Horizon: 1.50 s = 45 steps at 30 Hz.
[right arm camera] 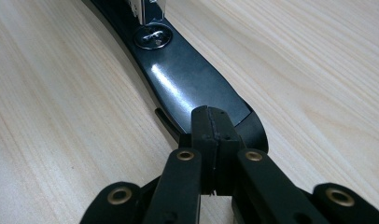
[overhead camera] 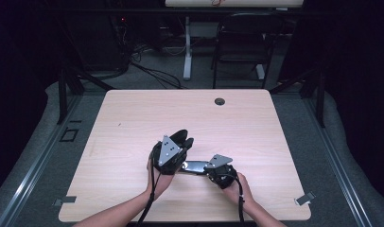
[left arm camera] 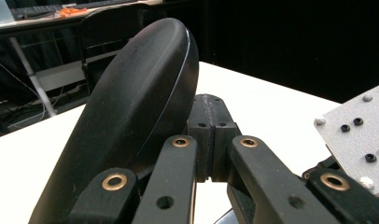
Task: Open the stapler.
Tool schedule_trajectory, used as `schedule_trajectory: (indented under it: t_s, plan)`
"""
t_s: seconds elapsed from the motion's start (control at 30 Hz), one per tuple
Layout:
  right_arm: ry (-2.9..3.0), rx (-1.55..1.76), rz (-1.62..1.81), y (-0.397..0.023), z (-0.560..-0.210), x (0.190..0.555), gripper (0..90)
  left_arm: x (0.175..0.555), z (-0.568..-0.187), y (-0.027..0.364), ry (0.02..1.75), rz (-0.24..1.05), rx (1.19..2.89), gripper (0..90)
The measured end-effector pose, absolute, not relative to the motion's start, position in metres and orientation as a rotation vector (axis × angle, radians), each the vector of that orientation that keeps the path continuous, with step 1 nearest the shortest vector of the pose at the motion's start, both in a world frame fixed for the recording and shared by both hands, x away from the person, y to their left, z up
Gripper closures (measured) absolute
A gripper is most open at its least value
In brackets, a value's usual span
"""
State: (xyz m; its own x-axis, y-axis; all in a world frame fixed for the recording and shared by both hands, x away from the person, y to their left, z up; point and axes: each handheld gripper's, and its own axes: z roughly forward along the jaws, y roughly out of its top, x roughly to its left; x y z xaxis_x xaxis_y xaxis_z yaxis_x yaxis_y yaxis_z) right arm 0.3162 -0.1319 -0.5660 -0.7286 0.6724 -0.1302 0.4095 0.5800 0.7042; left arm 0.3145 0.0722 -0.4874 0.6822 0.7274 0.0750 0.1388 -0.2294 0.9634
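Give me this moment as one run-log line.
object: stapler base flat on table | right gripper: shut, on base end | left gripper: shut, beside raised stapler top

Table (overhead camera: 133, 118) bare all round; stapler (overhead camera: 192, 166) alone lies between both grippers.

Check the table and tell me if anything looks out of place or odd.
One thing stands out: the large black stapler on the light wooden table is swung wide open. Its curved top arm rises beside the left gripper, while the right gripper rests on its glossy flat base.
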Motion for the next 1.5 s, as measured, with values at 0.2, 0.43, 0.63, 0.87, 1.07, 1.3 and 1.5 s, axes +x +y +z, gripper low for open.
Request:
schedule_trajectory:
  t_s: [0.2, 0.43, 0.63, 0.87, 1.07, 1.3, 1.5]
  plan:
    - [2.434, 0.87, 0.936, -0.132, -0.566, 0.316, 90.0, 0.315, -0.482, 0.08, 0.703, 0.643, 1.741, 90.0]
    - [2.434, 0.869, 0.937, -0.132, -0.566, 0.316, 90.0, 0.316, -0.478, 0.085, 0.715, 0.649, 1.731, 90.0]
    - [2.435, 0.865, 0.932, -0.132, -0.566, 0.316, 90.0, 0.316, -0.474, 0.092, 0.721, 0.66, 1.723, 90.0]
    - [2.434, 0.856, 0.93, -0.132, -0.566, 0.317, 90.0, 0.315, -0.47, 0.1, 0.737, 0.67, 1.705, 90.0]
    - [2.434, 0.856, 0.93, -0.132, -0.566, 0.316, 90.0, 0.316, -0.466, 0.11, 0.76, 0.684, 1.682, 90.0]
    - [2.431, 0.855, 0.934, -0.132, -0.566, 0.317, 90.0, 0.316, -0.463, 0.121, 0.773, 0.704, 1.665, 90.0]
    - [2.432, 0.854, 0.93, -0.132, -0.566, 0.316, 90.0, 0.316, -0.461, 0.126, 0.779, 0.722, 1.655, 90.0]
